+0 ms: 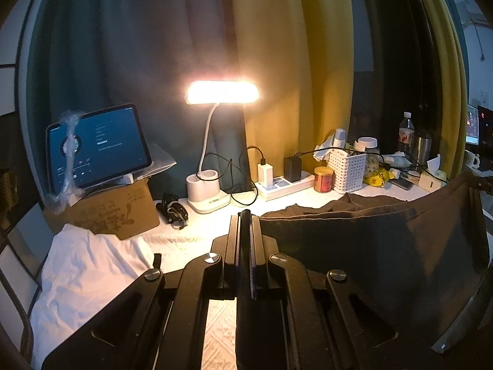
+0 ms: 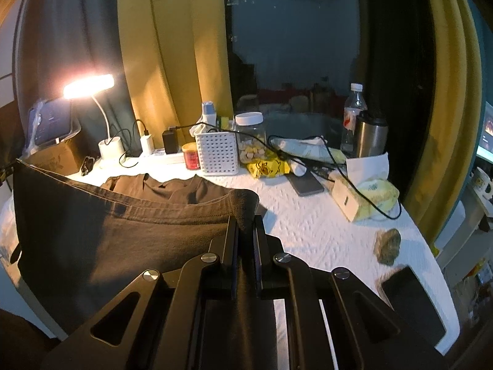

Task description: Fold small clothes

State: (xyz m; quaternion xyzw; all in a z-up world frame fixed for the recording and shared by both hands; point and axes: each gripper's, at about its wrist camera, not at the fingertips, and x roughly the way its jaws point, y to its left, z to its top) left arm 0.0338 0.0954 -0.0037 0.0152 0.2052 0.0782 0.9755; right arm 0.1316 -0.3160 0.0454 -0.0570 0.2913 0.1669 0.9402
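Pinched between the pressed-together fingers of the left gripper (image 1: 245, 215) is one corner of a dark brown, soft cotton garment (image 1: 369, 246), its hemmed edge running off to the right of those fingers and sagging slightly in the middle. The right gripper (image 2: 245, 220) has its fingers closed on the opposite corner, where the cloth bunches into a thick wad at the tips, and from there the hem stretches away to the left. Between the two grips the near half of the garment hangs as a loose sheet raised above the white, textured table cover (image 2: 308, 231), while its far half lies flat on the cover just beyond the fingertips. The fabric looks light and limp, with no stiffness of its own, so it should drape and crease wherever it is laid; the stitched hem corners seem the firmest places to hold, since thin single layers might slip. Beyond the garment, farther ahead of the fingers, stand a white perforated plastic basket (image 2: 218, 154) and a lit white gooseneck desk lamp (image 1: 222, 92).
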